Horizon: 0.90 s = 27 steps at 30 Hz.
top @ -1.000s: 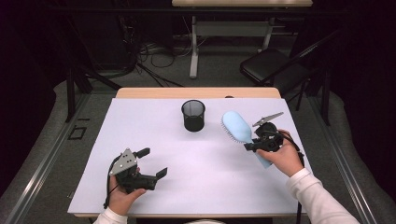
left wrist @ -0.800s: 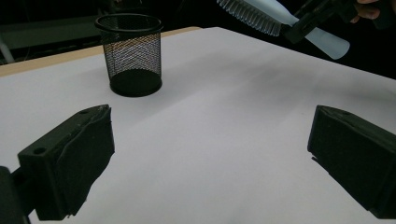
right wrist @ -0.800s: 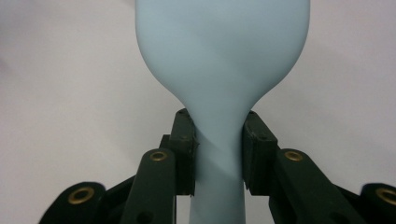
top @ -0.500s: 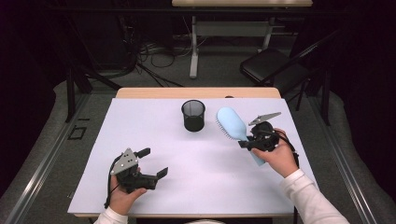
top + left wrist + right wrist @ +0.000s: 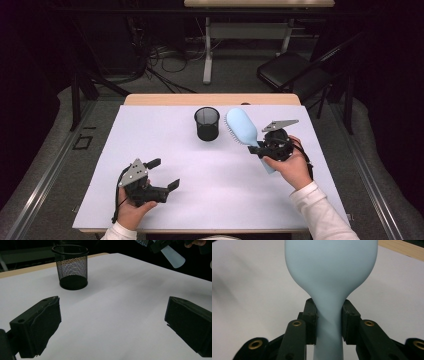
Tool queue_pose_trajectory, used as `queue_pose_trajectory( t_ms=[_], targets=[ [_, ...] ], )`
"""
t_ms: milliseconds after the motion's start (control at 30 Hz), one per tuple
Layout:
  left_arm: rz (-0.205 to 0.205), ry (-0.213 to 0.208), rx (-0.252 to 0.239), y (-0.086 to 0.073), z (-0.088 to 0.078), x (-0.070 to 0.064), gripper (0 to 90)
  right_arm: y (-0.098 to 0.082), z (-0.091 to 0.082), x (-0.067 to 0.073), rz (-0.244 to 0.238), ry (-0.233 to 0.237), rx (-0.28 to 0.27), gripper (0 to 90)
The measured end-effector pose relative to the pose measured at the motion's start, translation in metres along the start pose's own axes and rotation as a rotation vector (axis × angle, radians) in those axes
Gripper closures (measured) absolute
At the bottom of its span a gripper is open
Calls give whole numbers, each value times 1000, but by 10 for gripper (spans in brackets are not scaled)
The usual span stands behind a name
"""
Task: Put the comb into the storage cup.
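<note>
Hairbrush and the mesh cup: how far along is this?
Done: the right gripper has the light blue hairbrush clamped at its neck and lifted off the white table. In hand: the brush head hangs just right of the black mesh cup, outside it. Left, probably: getting the brush into the cup and letting go. The left gripper sits open and idle.

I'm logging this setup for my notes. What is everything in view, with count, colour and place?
hairbrush: one, light blue, held above the table's right side, handle clamped
mesh cup: one, black, upright at the table's far middle
table: one, white top, wooden far edge
chair: one, black, on the floor beyond the table
right gripper: one, black, shut on the hairbrush neck
left gripper: one, black, open, near left
</note>
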State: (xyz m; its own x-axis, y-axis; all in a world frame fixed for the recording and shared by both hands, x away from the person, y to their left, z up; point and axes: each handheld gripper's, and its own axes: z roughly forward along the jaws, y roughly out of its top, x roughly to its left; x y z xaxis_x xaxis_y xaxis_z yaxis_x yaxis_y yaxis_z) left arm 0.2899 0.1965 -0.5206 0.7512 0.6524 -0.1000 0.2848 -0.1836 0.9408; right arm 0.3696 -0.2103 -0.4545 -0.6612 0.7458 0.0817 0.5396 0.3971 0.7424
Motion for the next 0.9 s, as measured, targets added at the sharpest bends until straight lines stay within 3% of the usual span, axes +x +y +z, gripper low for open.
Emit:
queue_pose_trajectory(
  t_ms=[433, 700, 900],
  targets=[
    [-6, 7, 2, -1, 0, 1, 7, 5, 2, 11, -20, 29, -66, 696],
    [-12, 6, 7, -1, 1, 1, 7, 2, 4, 18, -76, 22, -108, 697],
    [-12, 11, 10, -1, 1, 1, 7, -2, 2, 18, -81, 27, -160, 697]
  ],
)
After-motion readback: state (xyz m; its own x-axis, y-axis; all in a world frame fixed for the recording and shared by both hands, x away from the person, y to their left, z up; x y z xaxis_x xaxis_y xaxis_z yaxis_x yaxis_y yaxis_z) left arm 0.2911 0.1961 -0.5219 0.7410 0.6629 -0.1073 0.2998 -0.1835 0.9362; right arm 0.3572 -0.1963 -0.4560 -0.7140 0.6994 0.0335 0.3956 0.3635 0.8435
